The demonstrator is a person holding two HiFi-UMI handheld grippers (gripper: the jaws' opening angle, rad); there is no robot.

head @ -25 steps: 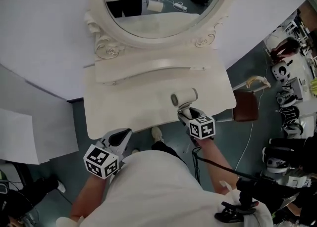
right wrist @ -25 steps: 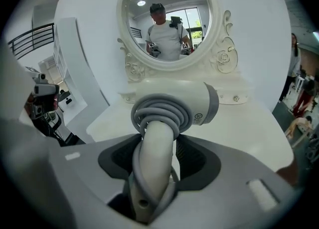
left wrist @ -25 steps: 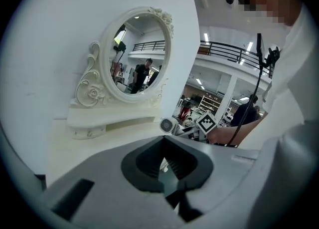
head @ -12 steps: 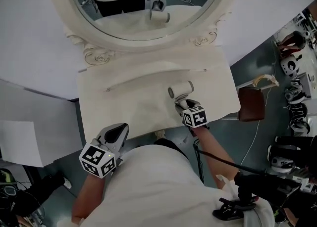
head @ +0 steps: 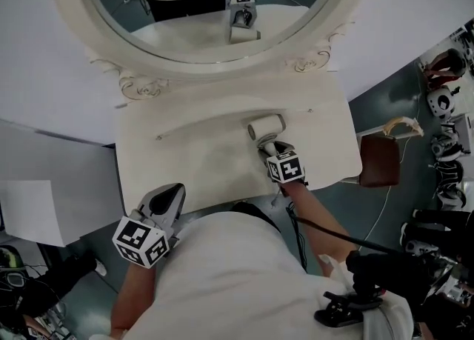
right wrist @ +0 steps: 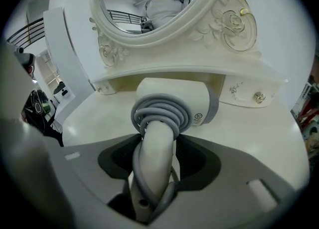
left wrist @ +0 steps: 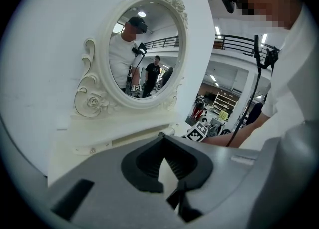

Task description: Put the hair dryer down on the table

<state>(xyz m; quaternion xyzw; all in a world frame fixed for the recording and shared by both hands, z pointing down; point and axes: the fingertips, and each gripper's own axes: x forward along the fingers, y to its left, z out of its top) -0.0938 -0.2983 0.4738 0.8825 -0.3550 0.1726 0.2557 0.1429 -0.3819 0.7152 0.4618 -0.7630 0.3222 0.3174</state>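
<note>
A white hair dryer point(head: 265, 127) with a grey cord wound round its handle is held over the cream dressing table point(head: 185, 164), its barrel close to the raised back shelf. My right gripper point(head: 274, 150) is shut on the handle. In the right gripper view the dryer point(right wrist: 172, 103) fills the middle, and the handle runs between the jaws of that gripper point(right wrist: 158, 145). I cannot tell whether the barrel touches the tabletop. My left gripper point(head: 167, 201) hovers at the table's front left edge. In the left gripper view its jaws point(left wrist: 163, 140) meet at the tips with nothing between them.
An oval mirror point(head: 192, 5) in an ornate frame stands at the table's back and reflects both grippers. A small drawer with knobs point(right wrist: 257, 97) sits under it at the right. A brown seat point(head: 379, 161) stands to the table's right, with gear point(head: 444, 101) on the floor beyond.
My right gripper has carried the hair dryer farther over the table toward the mirror. The left gripper has stayed near the front left edge.
</note>
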